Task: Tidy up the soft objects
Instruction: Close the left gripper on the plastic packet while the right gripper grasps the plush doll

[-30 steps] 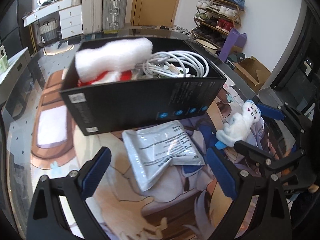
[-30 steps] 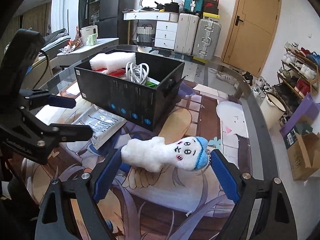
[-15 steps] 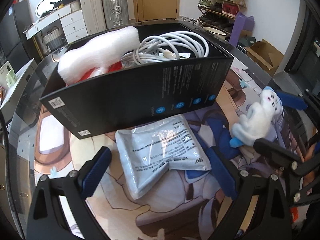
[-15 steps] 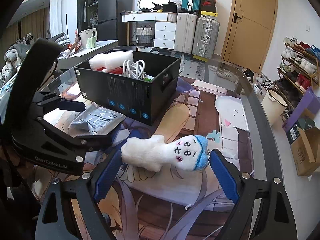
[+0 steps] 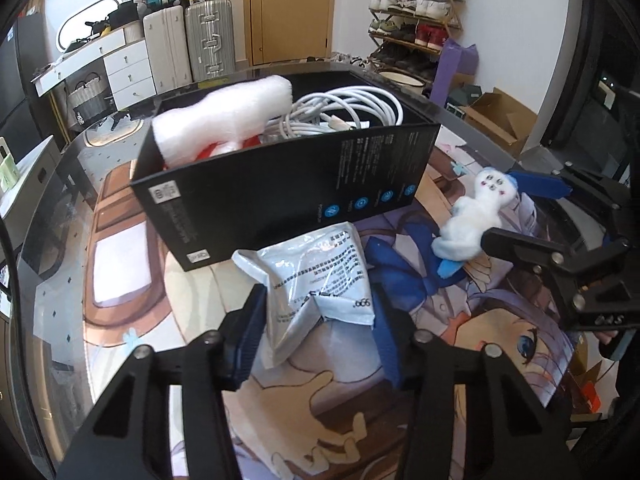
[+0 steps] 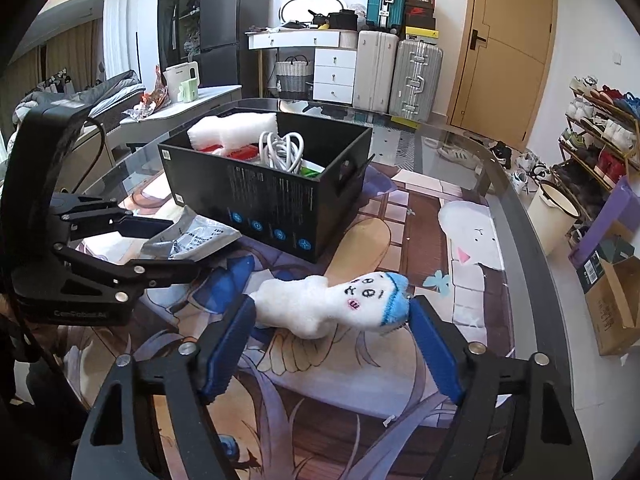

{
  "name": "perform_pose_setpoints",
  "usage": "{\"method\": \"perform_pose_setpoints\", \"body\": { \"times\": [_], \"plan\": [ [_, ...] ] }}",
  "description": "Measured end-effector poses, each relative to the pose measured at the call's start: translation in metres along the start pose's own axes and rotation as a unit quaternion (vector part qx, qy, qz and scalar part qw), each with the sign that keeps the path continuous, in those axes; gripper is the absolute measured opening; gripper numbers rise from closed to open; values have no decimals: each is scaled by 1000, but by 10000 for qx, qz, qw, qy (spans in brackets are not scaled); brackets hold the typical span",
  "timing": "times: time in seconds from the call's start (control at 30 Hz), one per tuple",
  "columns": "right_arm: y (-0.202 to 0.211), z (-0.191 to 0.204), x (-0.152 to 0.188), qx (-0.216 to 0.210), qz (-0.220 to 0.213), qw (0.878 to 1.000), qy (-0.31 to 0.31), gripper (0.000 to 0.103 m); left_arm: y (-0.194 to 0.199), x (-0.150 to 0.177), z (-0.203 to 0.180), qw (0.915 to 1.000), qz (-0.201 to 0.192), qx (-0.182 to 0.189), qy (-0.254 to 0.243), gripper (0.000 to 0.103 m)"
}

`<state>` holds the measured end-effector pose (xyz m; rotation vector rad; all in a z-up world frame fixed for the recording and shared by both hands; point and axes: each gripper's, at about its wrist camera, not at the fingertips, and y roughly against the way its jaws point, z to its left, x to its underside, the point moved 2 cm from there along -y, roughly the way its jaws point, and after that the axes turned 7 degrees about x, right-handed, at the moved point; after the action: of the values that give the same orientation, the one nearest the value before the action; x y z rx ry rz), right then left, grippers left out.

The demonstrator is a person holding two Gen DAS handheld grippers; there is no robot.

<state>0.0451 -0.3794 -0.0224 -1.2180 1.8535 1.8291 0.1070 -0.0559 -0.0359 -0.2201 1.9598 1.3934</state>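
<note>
My left gripper (image 5: 316, 334) is shut on a silver foil pouch (image 5: 316, 276), lifted and crumpled in front of the black box (image 5: 288, 188); it also shows in the right wrist view (image 6: 188, 240). The box (image 6: 276, 200) holds a white fluffy item (image 5: 224, 120) and a coiled white cable (image 5: 344, 112). A white plush toy with a blue cap (image 6: 332, 304) lies on the table between the blue pads of my right gripper (image 6: 330, 344), which is open around it and seems to touch its ends. The toy shows in the left wrist view too (image 5: 476, 216).
The glass table (image 6: 496, 184) carries an anime-print mat (image 6: 360, 380). Suitcases (image 6: 396, 72), a white dresser and a door stand beyond the table. A shoe rack (image 6: 600, 140) and a cardboard box (image 6: 612, 304) stand at the right.
My left gripper has closed on the foil pouch and raised it off the mat. My right gripper has narrowed around the plush toy, which has hardly moved.
</note>
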Motion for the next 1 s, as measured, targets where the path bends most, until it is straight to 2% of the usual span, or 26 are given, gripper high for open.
{"method": "perform_pose_setpoints", "body": {
  "times": [0.07,0.3,0.47,0.77,1.0],
  "plan": [
    [-1,-1,0,-34,31,10000,-30,72,4,1,2,10000,-40,-8,14,46],
    [-4,2,2,-78,141,9999,5,72,9,4,2,10000,-80,41,12,46],
    [-11,5,5,-250,237,9994,-53,87,9,3,-1,9999,-89,73,1,46],
    [-37,6,2,-282,550,9973,-391,93,12,0,-3,9998,-186,93,-22,46],
    [-57,2,-11,-32,719,9962,-483,93,13,-1,-3,9997,-222,88,-25,46]
  ]
}}
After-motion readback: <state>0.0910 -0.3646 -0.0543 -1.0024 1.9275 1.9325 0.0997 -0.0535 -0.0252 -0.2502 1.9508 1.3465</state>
